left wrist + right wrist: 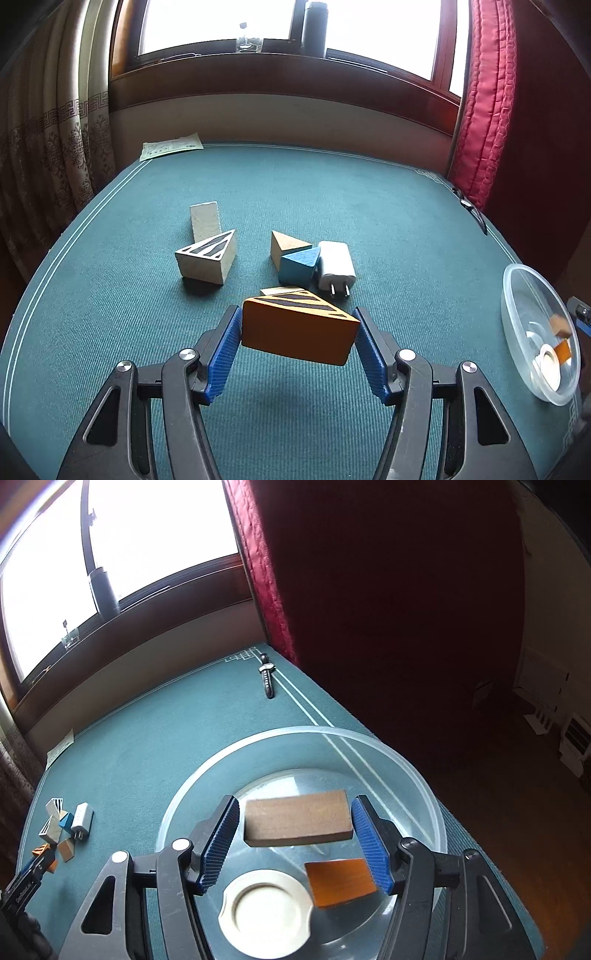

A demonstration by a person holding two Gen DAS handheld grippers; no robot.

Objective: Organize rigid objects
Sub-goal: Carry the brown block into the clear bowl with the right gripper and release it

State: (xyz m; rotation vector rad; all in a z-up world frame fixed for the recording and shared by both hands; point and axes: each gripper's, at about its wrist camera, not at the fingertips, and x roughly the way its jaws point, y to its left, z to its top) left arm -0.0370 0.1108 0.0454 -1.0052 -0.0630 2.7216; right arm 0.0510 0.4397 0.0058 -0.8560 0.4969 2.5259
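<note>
left gripper (pixel 300 334): tilted down toward the table, blue pads clamped on both ends of the orange wedge (pixel 295 328); wedge is lifted clear of the cloth, striped face up
right gripper (pixel 295 830): angled down over the clear bowl (pixel 424 779), jaws apart; brown block (pixel 297 823) sits between the pads with a gap showing on each side, so not pressed; block looks blurred, cannot tell if it touches the bowl floor
bowl contents: orange block (pixel 340 882) low right, pale round ring piece (pixel 264 914) at the near side, brown block above both
bowl position: near the table's right edge, well apart from the pile
table (pixel 369 206): green cloth with white border lines
pile left on the cloth: white striped wedge (pixel 207 260) with a pale slab (pixel 205 221) behind it; tan wedge (pixel 286 245), blue wedge (pixel 299 264) and white charger plug (pixel 336 267) bunched together, touching
far items: paper sheet (pixel 171 146) at the back left corner, wristwatch (pixel 266 675) by the red curtain (pixel 266 572)
left gripper from the right view: low at the left edge, beside the pile
</note>
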